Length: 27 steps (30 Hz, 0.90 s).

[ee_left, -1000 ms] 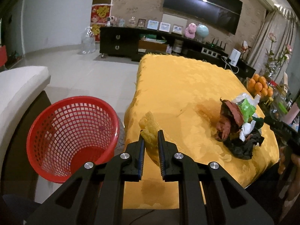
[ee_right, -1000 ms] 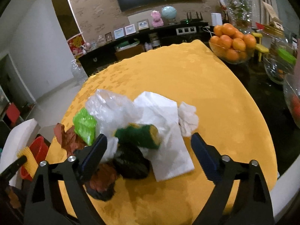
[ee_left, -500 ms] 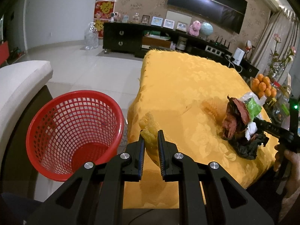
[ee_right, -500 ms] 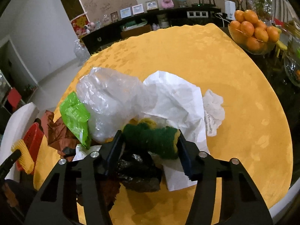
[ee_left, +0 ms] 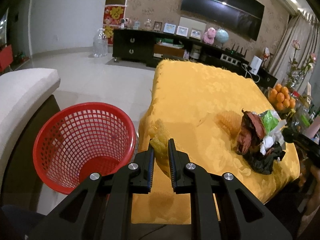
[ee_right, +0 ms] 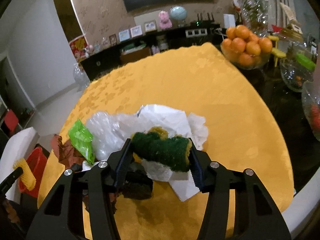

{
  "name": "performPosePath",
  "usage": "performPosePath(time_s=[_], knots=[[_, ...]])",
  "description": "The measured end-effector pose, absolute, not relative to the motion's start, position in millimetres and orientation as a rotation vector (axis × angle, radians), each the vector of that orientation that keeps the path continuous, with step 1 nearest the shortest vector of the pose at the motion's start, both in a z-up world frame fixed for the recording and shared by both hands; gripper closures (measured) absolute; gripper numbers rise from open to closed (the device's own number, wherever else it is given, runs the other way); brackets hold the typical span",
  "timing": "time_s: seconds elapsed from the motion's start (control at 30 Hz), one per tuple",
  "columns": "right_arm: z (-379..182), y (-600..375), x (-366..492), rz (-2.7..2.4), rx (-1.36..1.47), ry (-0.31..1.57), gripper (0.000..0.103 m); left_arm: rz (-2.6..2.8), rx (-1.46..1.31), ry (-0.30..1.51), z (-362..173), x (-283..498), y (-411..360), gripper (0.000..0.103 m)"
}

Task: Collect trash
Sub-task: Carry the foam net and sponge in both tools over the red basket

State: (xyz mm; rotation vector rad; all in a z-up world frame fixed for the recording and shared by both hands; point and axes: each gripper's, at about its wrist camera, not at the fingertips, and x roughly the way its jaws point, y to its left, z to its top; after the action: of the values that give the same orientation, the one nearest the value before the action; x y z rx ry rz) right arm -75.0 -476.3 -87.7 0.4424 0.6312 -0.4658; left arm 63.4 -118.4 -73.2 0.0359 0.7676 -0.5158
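My left gripper [ee_left: 161,146] is shut on a yellow foam net [ee_left: 160,136], held over the near left corner of the yellow-clothed table [ee_left: 200,92], just right of the red mesh basket [ee_left: 84,140] on the floor. My right gripper [ee_right: 161,150] is shut on a green and yellow scouring sponge [ee_right: 162,148], lifted a little above the trash pile: clear plastic bag [ee_right: 108,128], white paper [ee_right: 166,116], green wrapper [ee_right: 82,140], brown wrapper [ee_right: 64,150], black bag [ee_right: 138,184]. The pile also shows in the left wrist view [ee_left: 258,138].
A bowl of oranges [ee_right: 246,48] and glass vessels [ee_right: 296,74] stand right of the table. A white sofa arm [ee_left: 22,92] is left of the basket. A dark TV cabinet [ee_left: 160,46] lines the far wall.
My right gripper came down, closed on the green sponge and lifted it off the pile. My left gripper kept hold of the foam net and moved slightly by the basket.
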Motion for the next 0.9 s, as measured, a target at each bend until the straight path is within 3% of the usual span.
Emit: performPosePath(time_s=[0.9], knots=[[-36,-384,-63,-0.294,0.296,0.591,0.051,-0.438,-0.021,0.629,-10,37,-70,0.090]])
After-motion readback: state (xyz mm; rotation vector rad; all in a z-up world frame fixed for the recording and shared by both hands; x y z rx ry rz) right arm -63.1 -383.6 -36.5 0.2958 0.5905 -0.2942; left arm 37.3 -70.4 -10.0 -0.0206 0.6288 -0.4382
